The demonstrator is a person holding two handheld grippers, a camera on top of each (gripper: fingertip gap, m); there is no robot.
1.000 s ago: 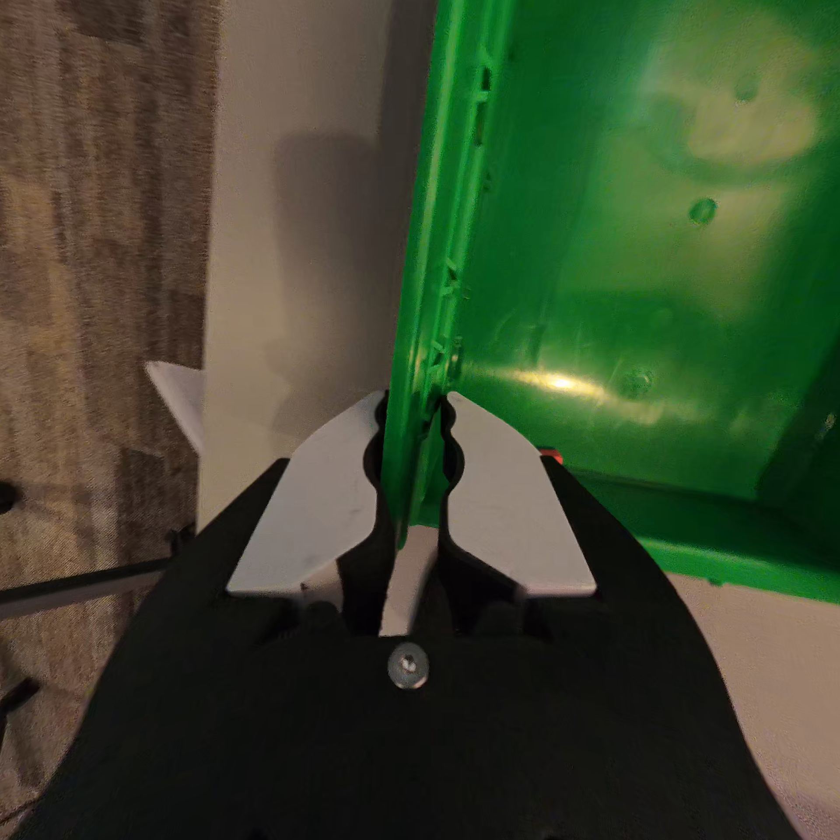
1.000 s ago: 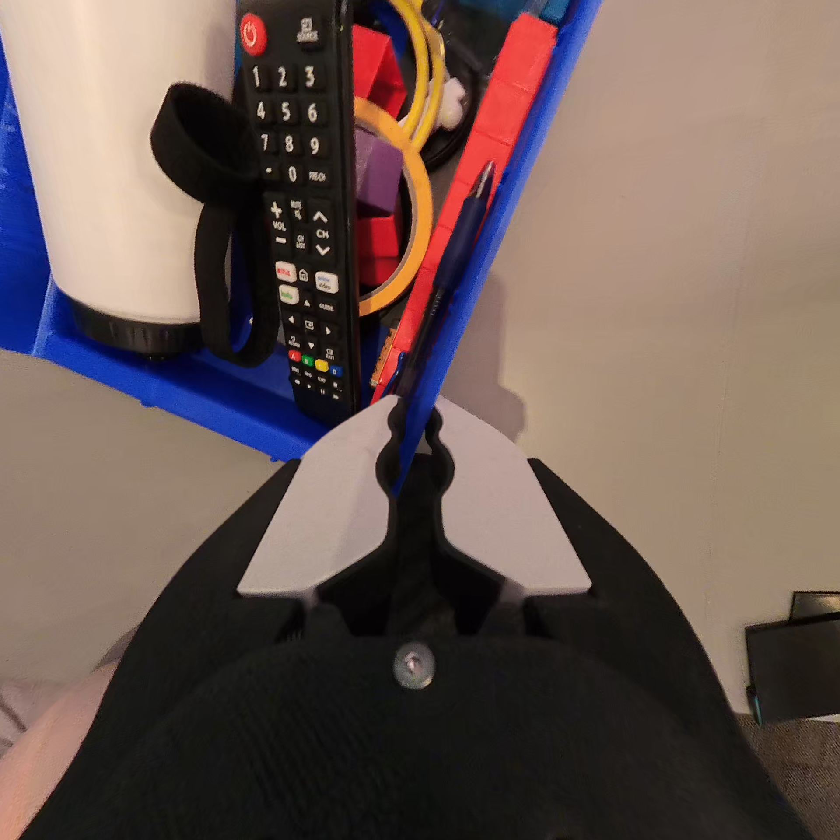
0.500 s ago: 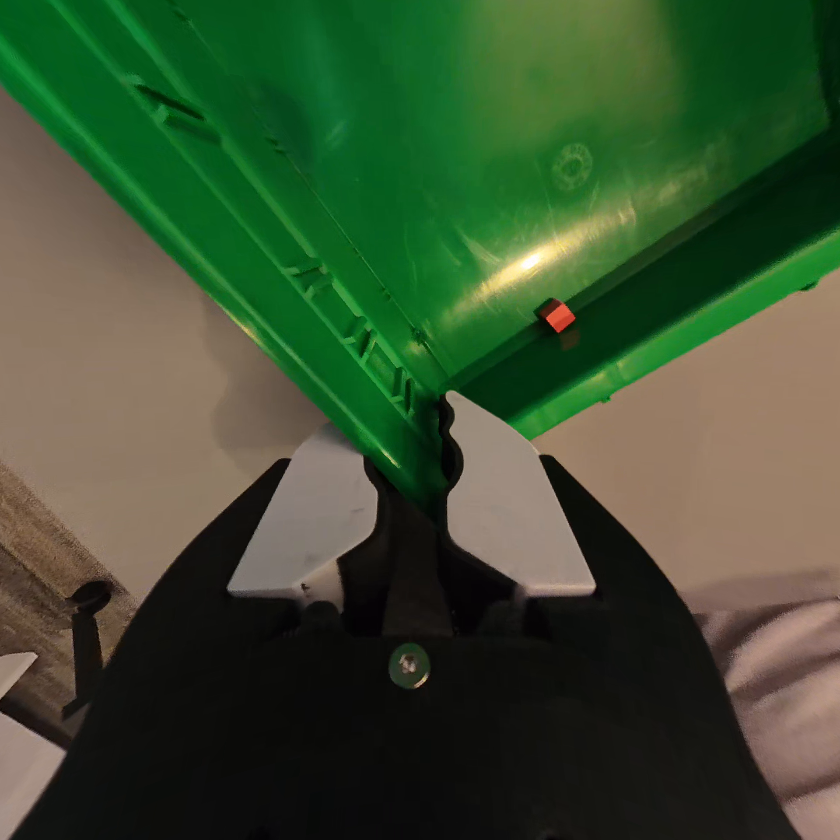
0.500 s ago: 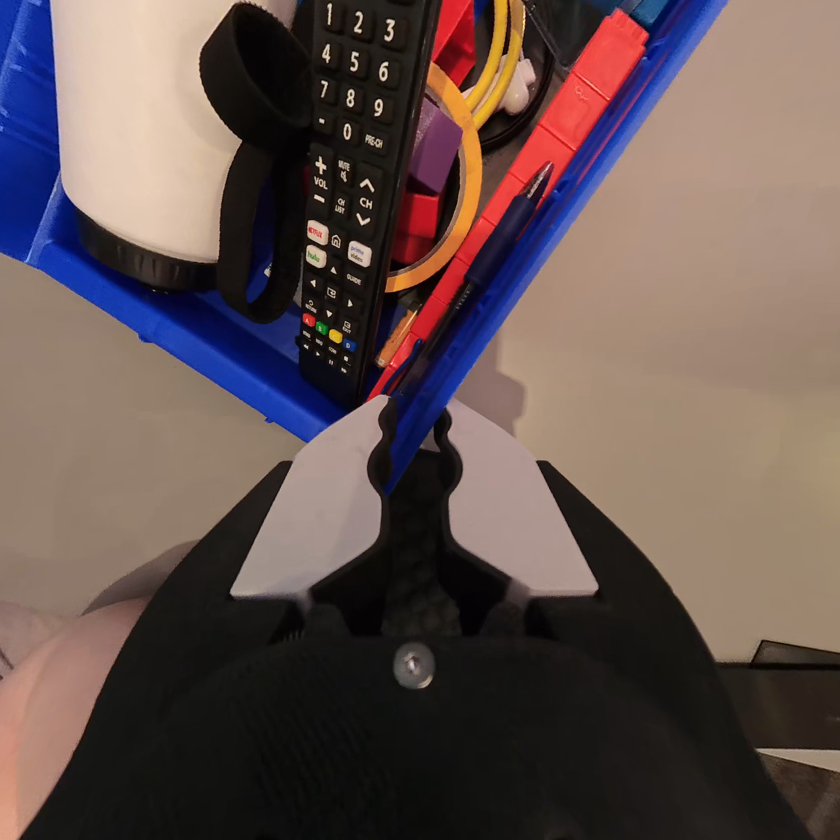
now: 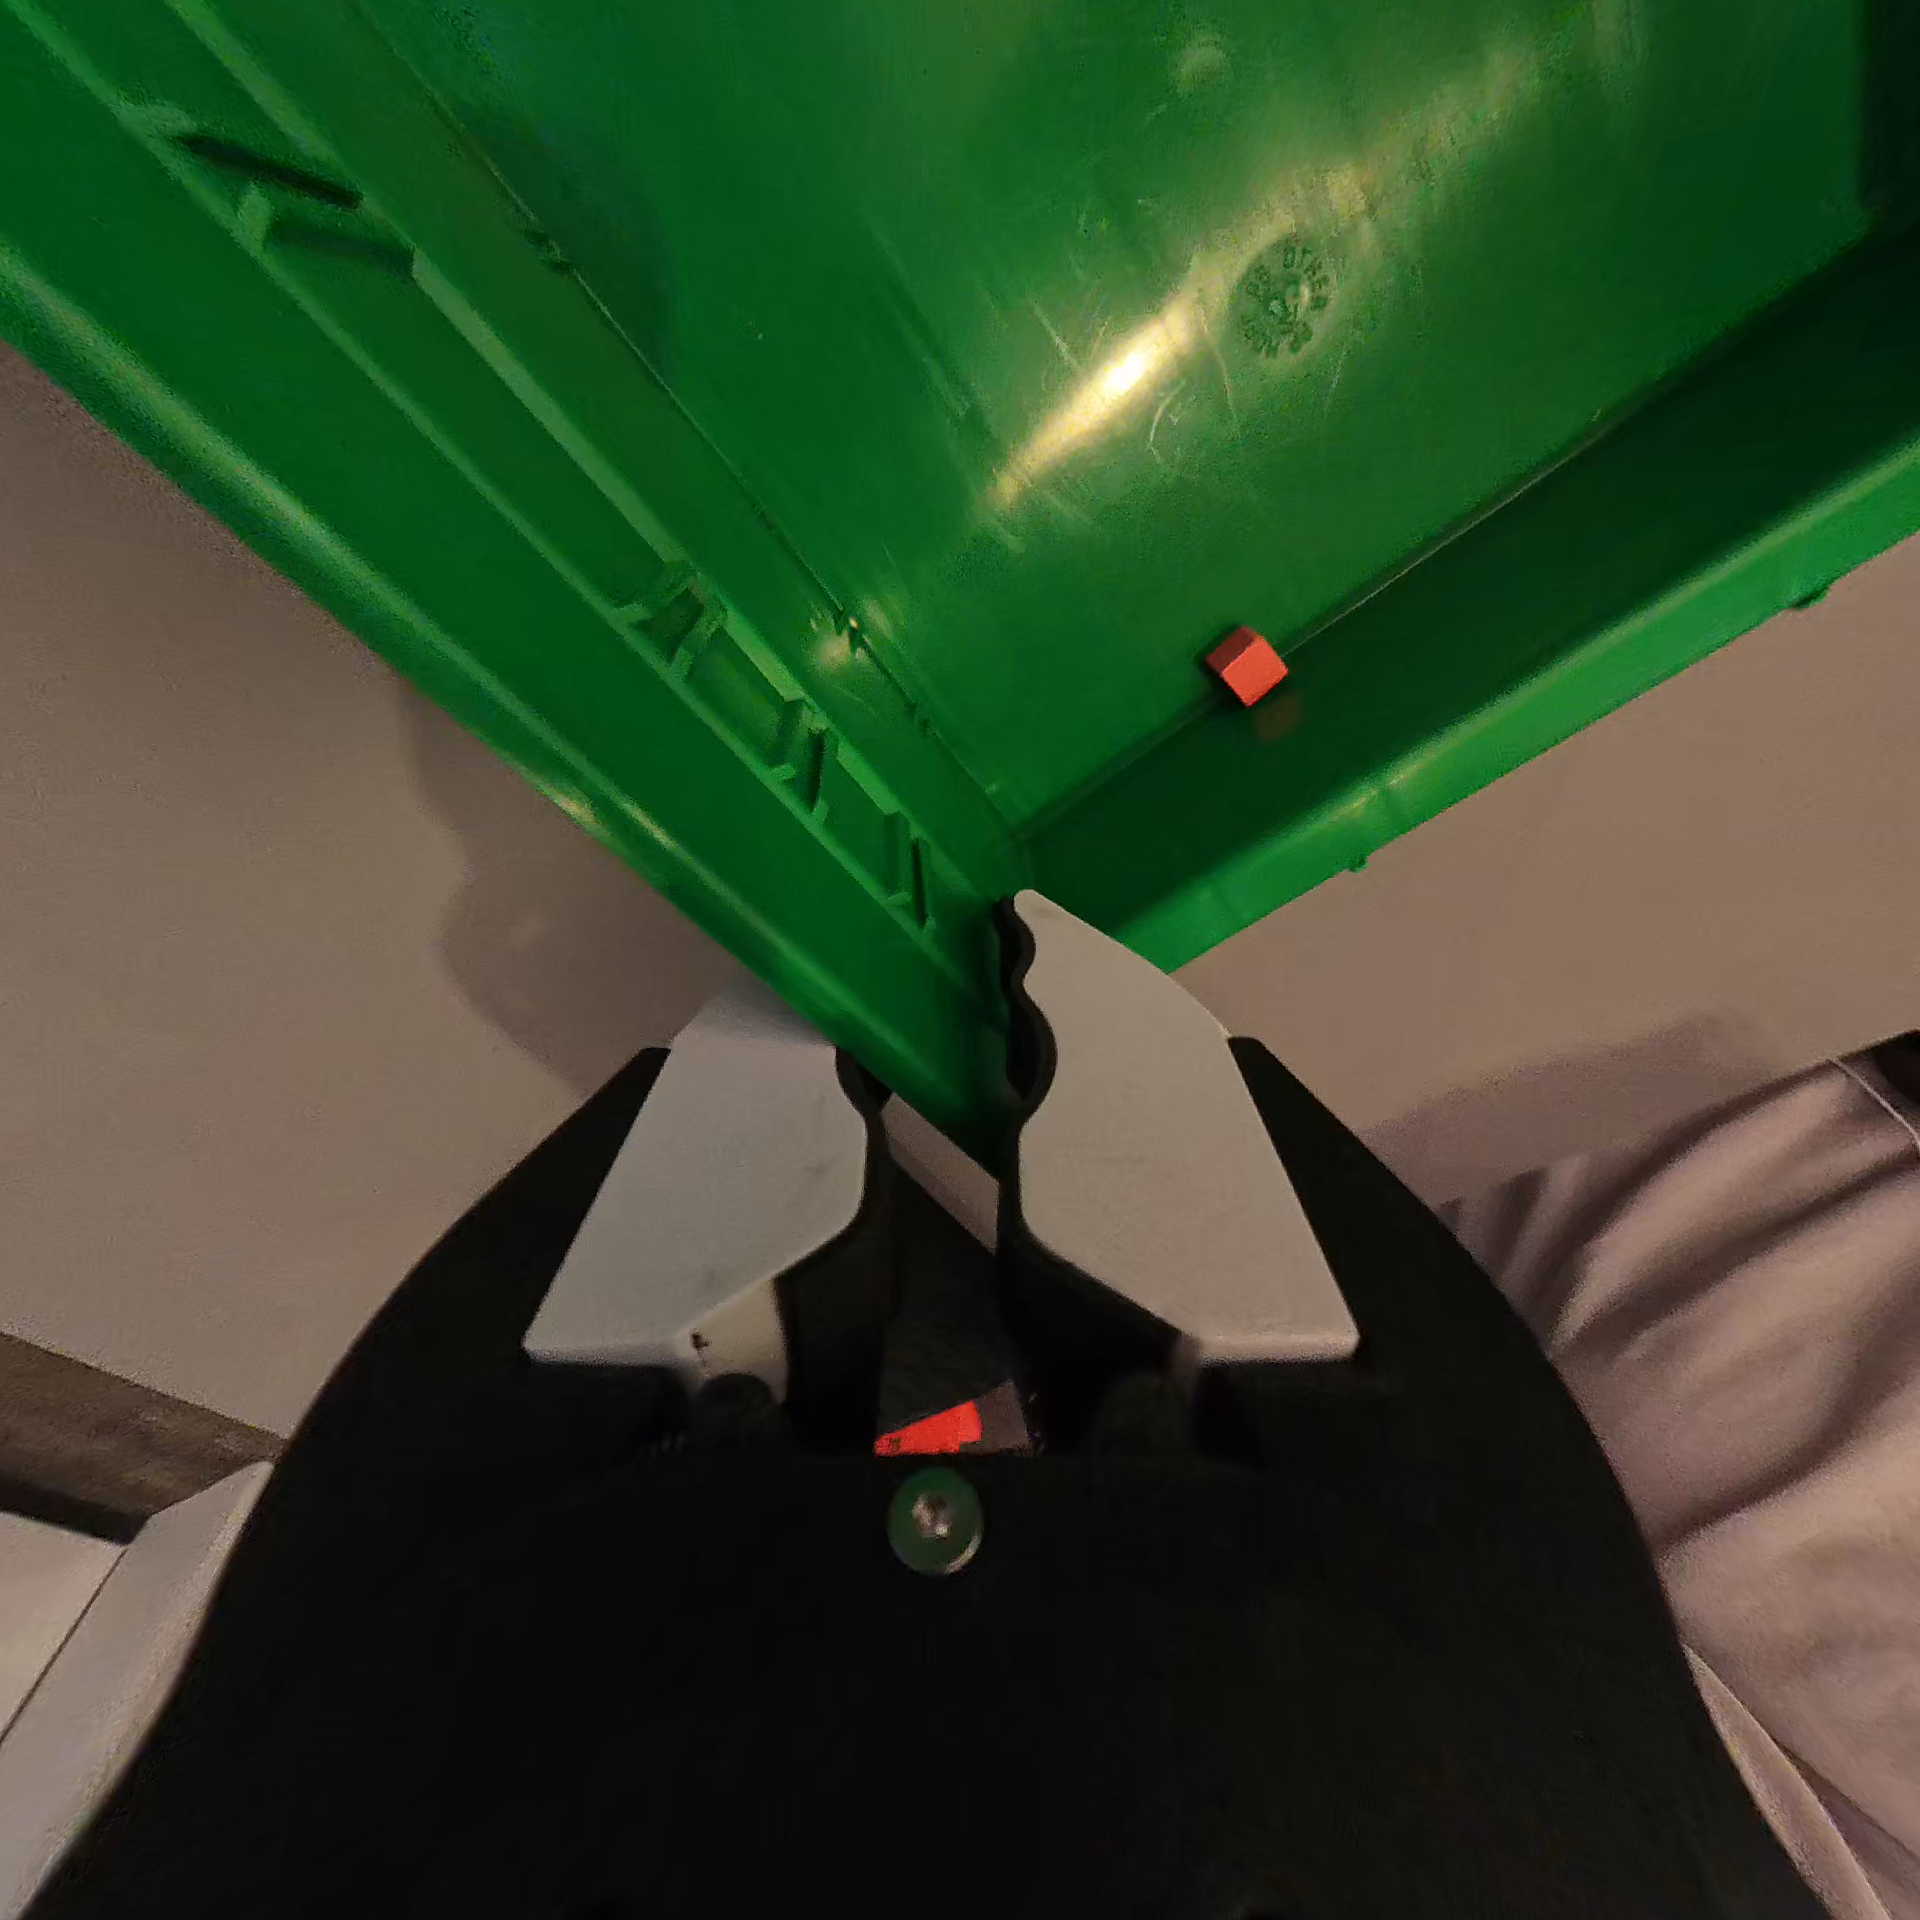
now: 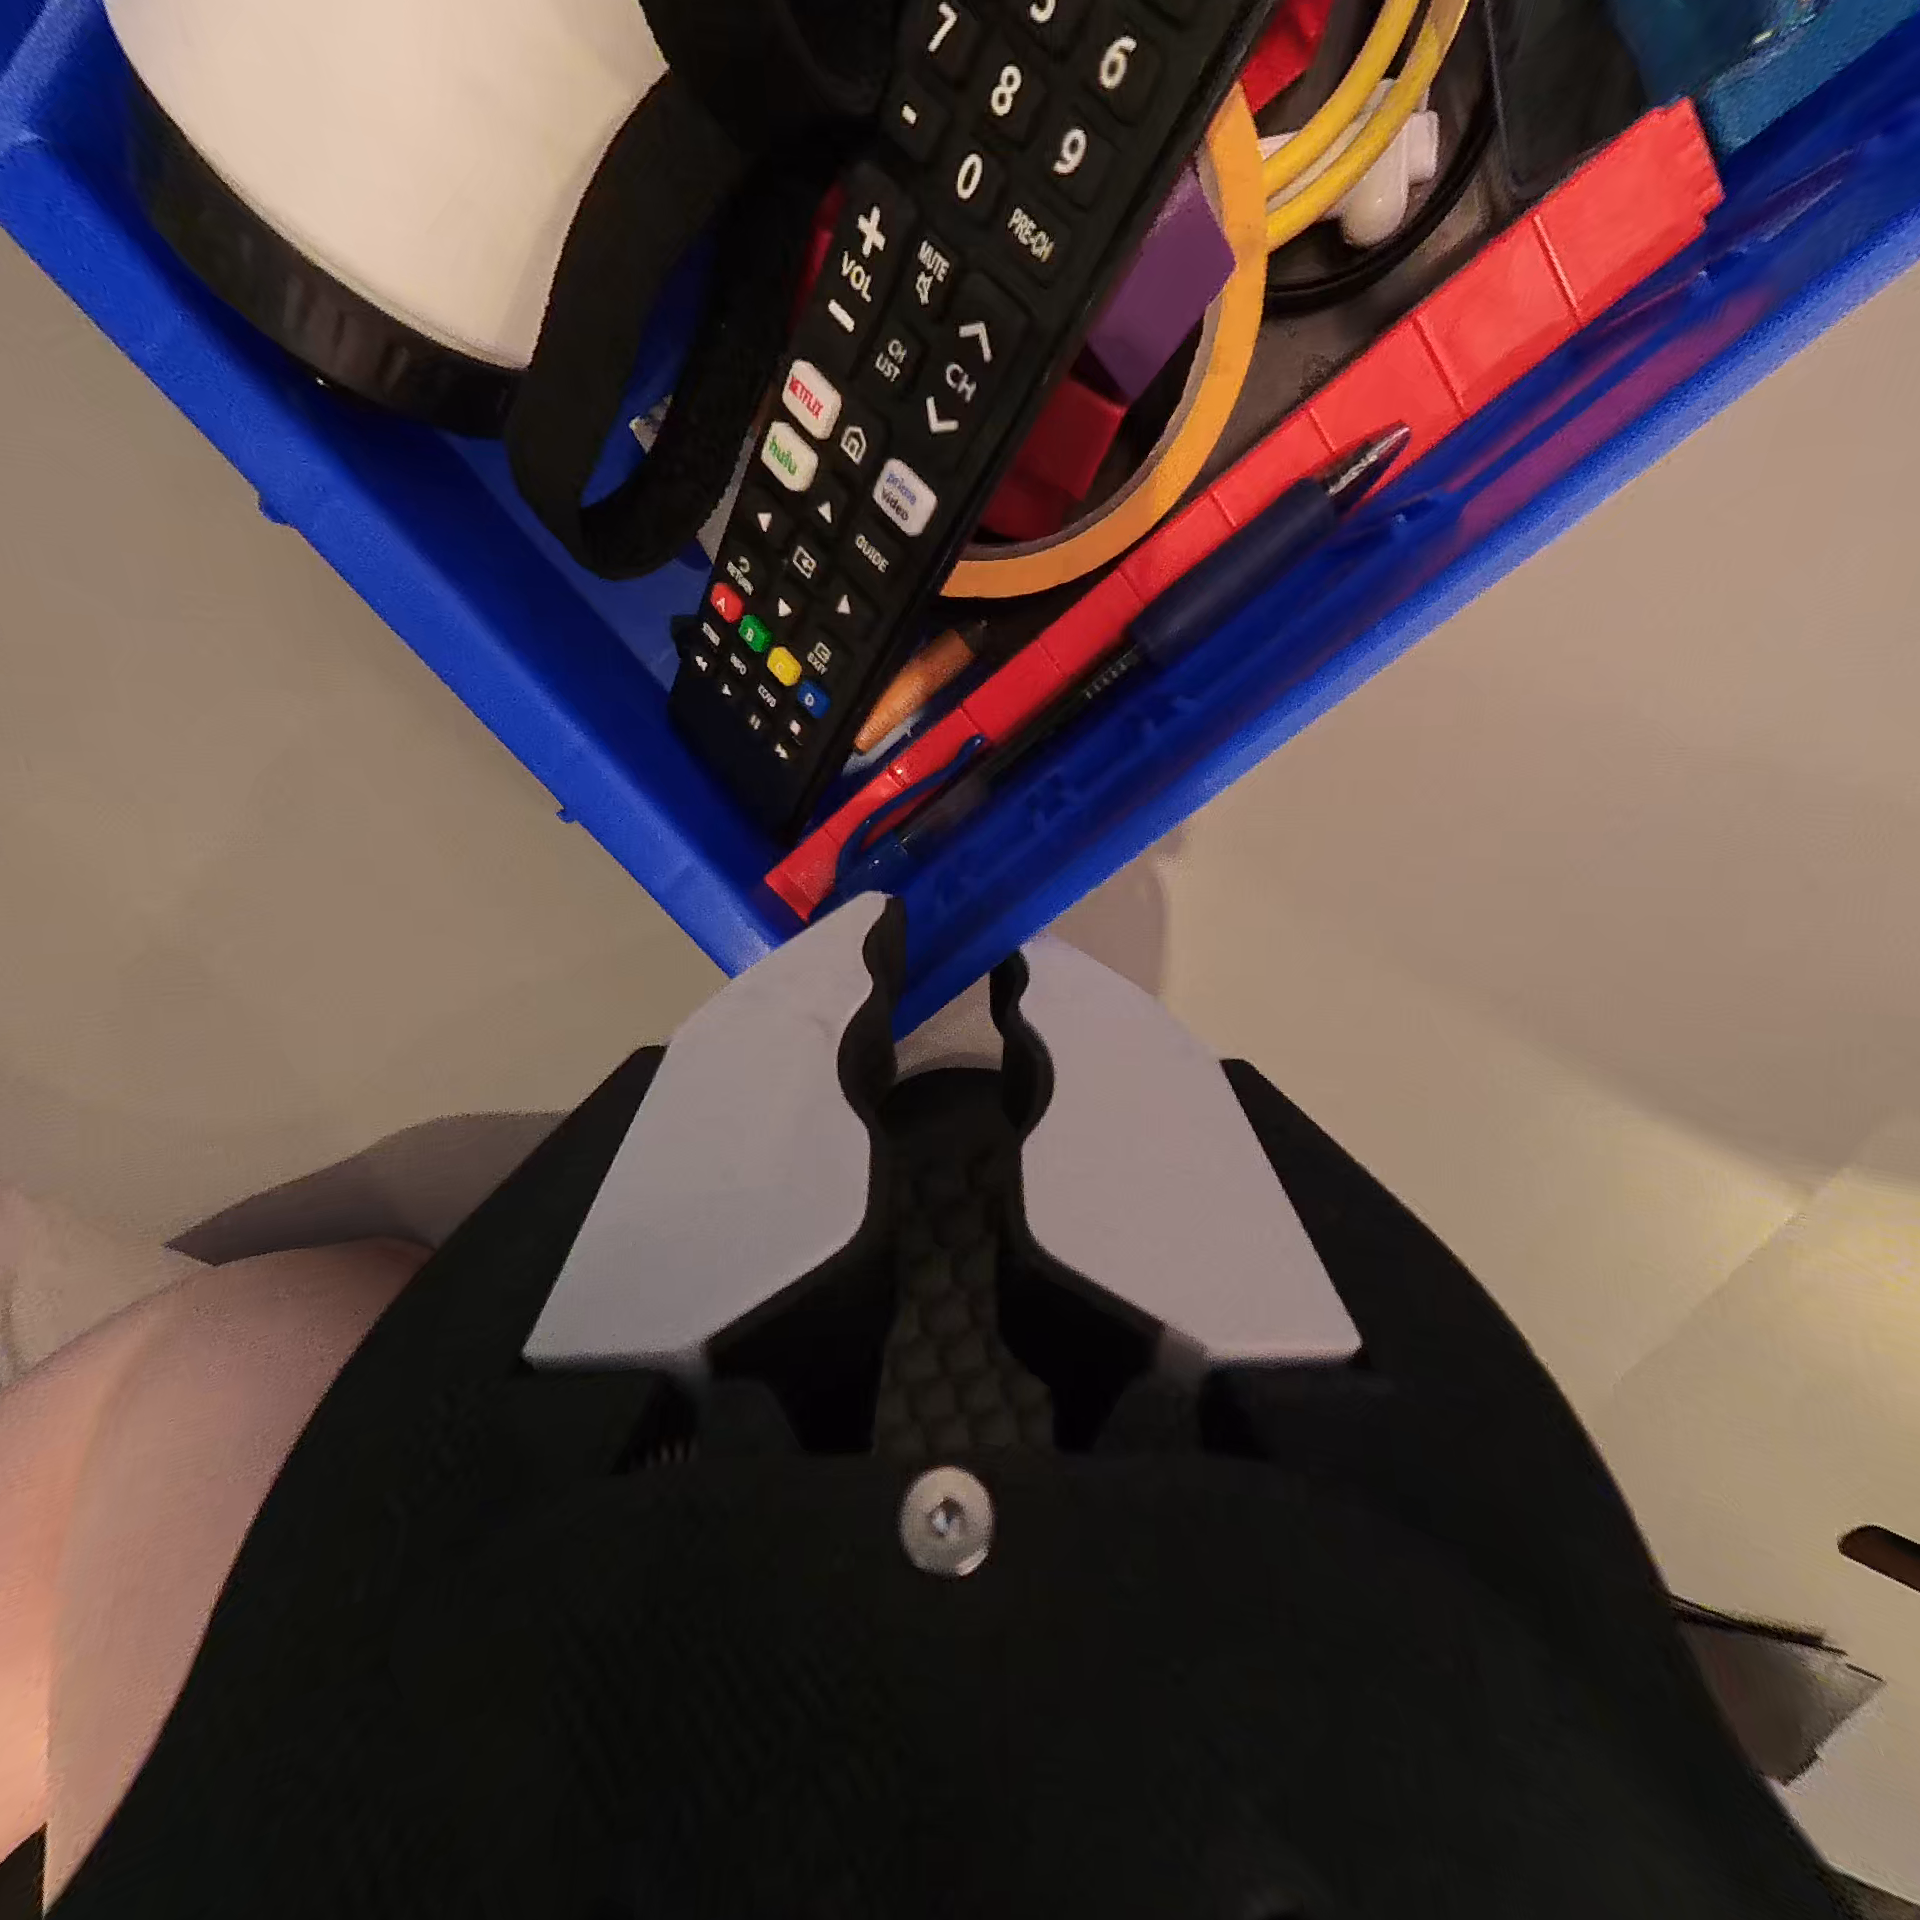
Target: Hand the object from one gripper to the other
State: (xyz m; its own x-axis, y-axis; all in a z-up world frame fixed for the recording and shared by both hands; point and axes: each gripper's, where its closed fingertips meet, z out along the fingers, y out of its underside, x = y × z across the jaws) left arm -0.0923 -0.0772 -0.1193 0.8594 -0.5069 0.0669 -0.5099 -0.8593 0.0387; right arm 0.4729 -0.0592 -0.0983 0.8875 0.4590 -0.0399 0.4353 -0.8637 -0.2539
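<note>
Left gripper (image 5: 935,997) sat at bin (image 5: 727,364) near corner, astride its wall; small block (image 5: 1246,666) inside against near wall. Right gripper (image 6: 940,956) at second bin (image 6: 436,540) corner; remote (image 6: 904,395) inside, cup (image 6: 395,156) to its left, pen (image 6: 1226,582) along right wall.

Glossy green plastic bin (image 5: 1039,312) with a scuffed, light-catching floor. Blue plastic bin (image 6: 436,540), smooth. Matt black remote (image 6: 883,416) with rubbery buttons. Each tool (image 5: 940,1049) has smooth grey fingers (image 5: 1143,1195) on matt black plastic.

L wrist: close, down onto green bin (image 5: 1039,312) | R wrist: close, blue bin (image 6: 416,540)
</note>
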